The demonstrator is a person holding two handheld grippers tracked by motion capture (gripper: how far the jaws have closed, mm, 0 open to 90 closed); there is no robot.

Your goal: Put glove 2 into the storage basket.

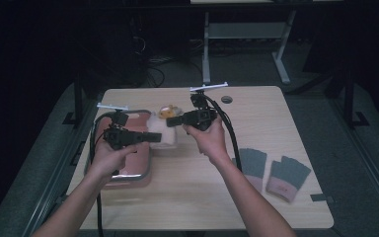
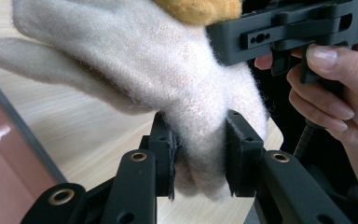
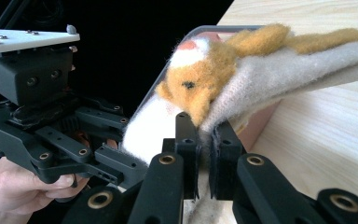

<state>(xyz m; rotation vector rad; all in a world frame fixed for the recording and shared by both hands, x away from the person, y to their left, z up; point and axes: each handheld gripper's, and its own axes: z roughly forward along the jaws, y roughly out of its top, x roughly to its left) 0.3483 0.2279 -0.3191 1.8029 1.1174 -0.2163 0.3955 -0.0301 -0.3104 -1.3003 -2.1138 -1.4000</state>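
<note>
At the left of the tabletop (image 1: 256, 197) a pink tray (image 1: 140, 175) with a grey rim lies close to the left edge. The left gripper (image 1: 153, 137) reaches rightward over it, and in the left gripper view its fingers (image 2: 242, 154) pinch a fold of a cream woolly glove (image 2: 135, 65), wool bulging between the pads. The glove (image 1: 164, 132) hangs in the air between the two grippers, just right of the tray and above the wood. An orange animal patch (image 3: 205, 79) sits on its back. The right gripper (image 1: 170, 121) comes in from the right, pointing left, and its fingers (image 3: 226, 154) are nearly pressed together on a thin edge of the same glove, just under the patch.

The work looks like spreading or straightening the glove between both grips. To do it well, both pinches should stay firm while the hands draw apart evenly. The right grip holds only a slim margin, so a sharp tug could let the knit slip out. A level pull keeps the patch facing up.

Room is tight to the left, with the tray rim and the tabletop edge near. To the right lies open wood until a pair of grey and pink gloves (image 1: 271, 170) near the right front corner, well apart from the work. A small round grommet (image 1: 226, 99) sits toward the far edge.
</note>
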